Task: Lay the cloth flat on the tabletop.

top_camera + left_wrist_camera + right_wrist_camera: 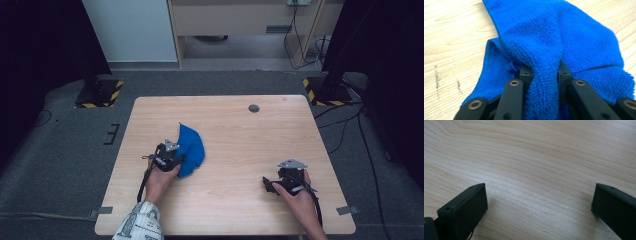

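A crumpled blue terry cloth (193, 145) lies left of centre on the light wooden table (240, 125). At its near-left edge my left gripper (178, 161) is shut on it. In the left gripper view the two black jaws pinch a raised fold of the blue cloth (554, 37) between them, and the left gripper (545, 73) has the rest of the cloth spread beyond it. My right gripper (268, 184) rests at the near right of the table, well apart from the cloth. Seen in its own view, the right gripper (539, 202) stands wide open over bare wood.
A small round grommet hole (254, 108) sits near the table's far edge. Two black stands with yellow-and-black striped bases (100, 92) (324, 90) flank the table's far corners on the grey floor. Cables trail on the floor at the right.
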The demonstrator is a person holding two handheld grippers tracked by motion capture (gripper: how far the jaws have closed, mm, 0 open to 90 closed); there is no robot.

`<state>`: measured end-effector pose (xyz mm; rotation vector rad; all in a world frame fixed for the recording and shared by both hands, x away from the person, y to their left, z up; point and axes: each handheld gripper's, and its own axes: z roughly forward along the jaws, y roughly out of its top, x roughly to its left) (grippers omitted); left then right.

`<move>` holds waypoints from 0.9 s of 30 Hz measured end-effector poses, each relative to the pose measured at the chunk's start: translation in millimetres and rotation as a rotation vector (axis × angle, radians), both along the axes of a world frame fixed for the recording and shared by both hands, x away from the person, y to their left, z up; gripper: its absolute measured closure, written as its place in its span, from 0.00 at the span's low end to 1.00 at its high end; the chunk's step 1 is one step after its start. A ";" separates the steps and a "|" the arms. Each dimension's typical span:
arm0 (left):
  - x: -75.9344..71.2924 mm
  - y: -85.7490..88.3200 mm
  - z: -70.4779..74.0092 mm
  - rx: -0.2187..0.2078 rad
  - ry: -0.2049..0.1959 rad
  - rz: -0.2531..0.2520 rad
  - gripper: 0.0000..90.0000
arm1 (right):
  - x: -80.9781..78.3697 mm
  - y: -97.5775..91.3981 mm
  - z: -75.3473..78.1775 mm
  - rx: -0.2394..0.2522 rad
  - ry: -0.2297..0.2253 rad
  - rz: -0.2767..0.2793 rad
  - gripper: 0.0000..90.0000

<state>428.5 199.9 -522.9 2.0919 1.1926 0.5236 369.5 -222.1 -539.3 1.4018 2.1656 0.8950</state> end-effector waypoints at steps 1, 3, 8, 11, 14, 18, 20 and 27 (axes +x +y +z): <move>-0.2 0.7 1.4 -0.011 -0.005 0.001 0.83 | 0.0 -0.1 -0.1 -0.001 -0.001 0.001 0.01; -1.5 1.1 6.3 -0.041 -0.023 0.003 0.83 | 0.0 -0.1 -0.1 -0.001 -0.001 0.001 0.01; -5.6 -6.8 28.0 -0.064 -0.075 -0.030 0.83 | 0.0 0.0 0.0 0.000 0.000 0.000 0.01; -7.5 -15.6 43.0 -0.065 -0.101 -0.066 0.83 | 0.0 0.0 0.0 0.000 0.000 0.000 0.01; -8.1 -24.0 55.4 -0.081 -0.115 -0.095 0.83 | 0.0 -0.1 -0.1 -0.001 -0.002 0.001 0.01; -9.4 -36.2 70.3 -0.085 -0.137 -0.135 0.83 | -0.1 -0.1 -0.1 -0.001 -0.001 0.002 0.01; -9.9 -42.8 76.2 -0.082 -0.148 -0.155 0.83 | -0.2 -0.2 -0.1 -0.002 -0.001 0.002 0.01; -8.9 -69.5 86.8 -0.087 -0.159 -0.228 0.83 | -3.5 -2.8 0.0 -0.002 -0.003 -0.001 0.01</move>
